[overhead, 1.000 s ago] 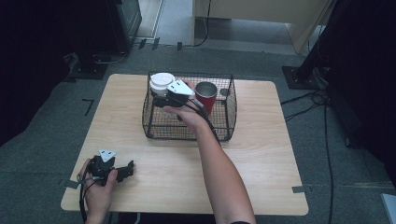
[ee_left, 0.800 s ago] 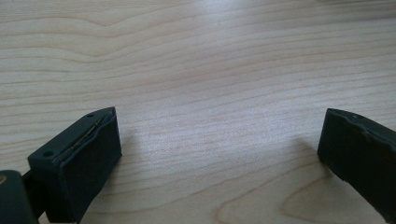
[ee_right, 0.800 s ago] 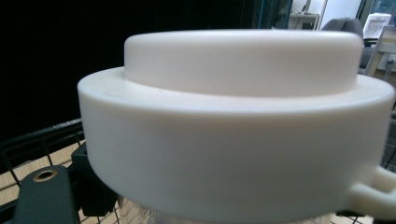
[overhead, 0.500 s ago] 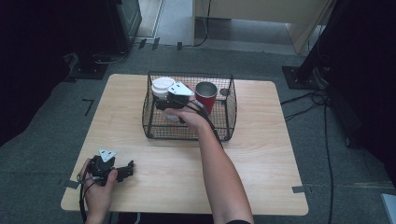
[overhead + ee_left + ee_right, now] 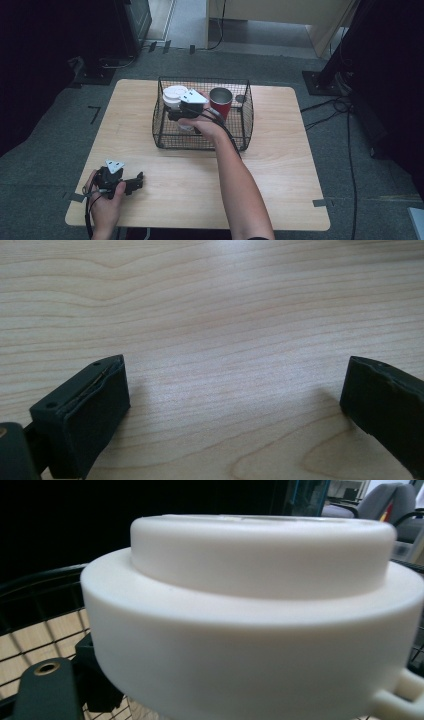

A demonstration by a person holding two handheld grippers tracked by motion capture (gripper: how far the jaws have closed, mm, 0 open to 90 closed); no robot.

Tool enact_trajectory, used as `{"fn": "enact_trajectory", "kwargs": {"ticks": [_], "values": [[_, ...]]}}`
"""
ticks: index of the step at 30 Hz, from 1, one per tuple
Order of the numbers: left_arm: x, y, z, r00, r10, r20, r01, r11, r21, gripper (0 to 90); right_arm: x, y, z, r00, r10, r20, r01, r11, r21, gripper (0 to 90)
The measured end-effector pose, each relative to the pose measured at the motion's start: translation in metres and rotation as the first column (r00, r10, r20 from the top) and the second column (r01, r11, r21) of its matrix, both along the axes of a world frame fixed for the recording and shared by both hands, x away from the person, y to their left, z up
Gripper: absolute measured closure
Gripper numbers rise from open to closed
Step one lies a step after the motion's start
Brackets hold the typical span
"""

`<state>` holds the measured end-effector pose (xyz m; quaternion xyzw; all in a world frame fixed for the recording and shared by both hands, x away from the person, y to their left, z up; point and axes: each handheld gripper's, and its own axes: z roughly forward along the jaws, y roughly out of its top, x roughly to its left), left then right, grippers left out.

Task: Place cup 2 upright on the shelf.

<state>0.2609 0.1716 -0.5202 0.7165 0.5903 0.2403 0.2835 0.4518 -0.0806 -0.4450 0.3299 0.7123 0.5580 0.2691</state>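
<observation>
Right claw [image 5: 172, 116] reaches forward, jaws nearly closed, apparently just easing open; left claw [image 5: 135, 182] rests wide open.

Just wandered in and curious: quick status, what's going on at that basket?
Right tongs in wire basket, at white lidded cup, just easing open. Left tongs open, idle on table. Red cup close beside.

So the wooden table [image 5: 280, 165] sits on grey carpet [image 5: 60, 125]. Red cup [image 5: 220, 101] stands upright in the basket's 1 o'clock corner. Black cables [image 5: 350, 130] snake over the floor at the table's 3 o'clock, beside a dark stand base [image 5: 325, 82]. Tape marks [image 5: 94, 114] at 9 o'clock. Beige cabinet [image 5: 280, 20] at 12.
</observation>
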Motion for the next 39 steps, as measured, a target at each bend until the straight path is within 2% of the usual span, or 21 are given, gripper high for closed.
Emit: {"fn": "enact_trajectory", "kwargs": {"ticks": [6,15,29,33,39], "values": [[0.000,0.000,0.000,1.0000,0.000,0.000,0.000,1.0000,0.000,0.2,-0.003,-0.007,0.002,0.9997,0.023,0.002,-0.023,0.9996,-0.016,9.9],[0.000,0.000,0.000,1.0000,0.000,0.000,0.000,1.0000,0.000,0.2,-0.006,-0.019,0.002,0.9995,0.032,0.000,-0.032,0.9992,-0.023,9.1],[0.000,0.000,0.000,1.0000,0.002,0.002,-0.002,1.0000,-0.002,0.2,-0.011,-0.027,0.006,0.9979,0.049,0.041,-0.047,0.9972,-0.058,6.9],[0.000,0.000,0.000,1.0000,0.000,0.001,0.000,1.0000,0.000,0.2,-0.014,-0.031,0.006,0.9967,0.063,0.051,-0.059,0.9948,-0.083,6.4],[0.000,0.000,0.000,1.0000,0.000,-0.001,0.000,1.0000,0.001,0.2,-0.018,-0.038,0.012,0.9943,0.081,0.069,-0.074,0.9922,-0.100,6.4]]}}
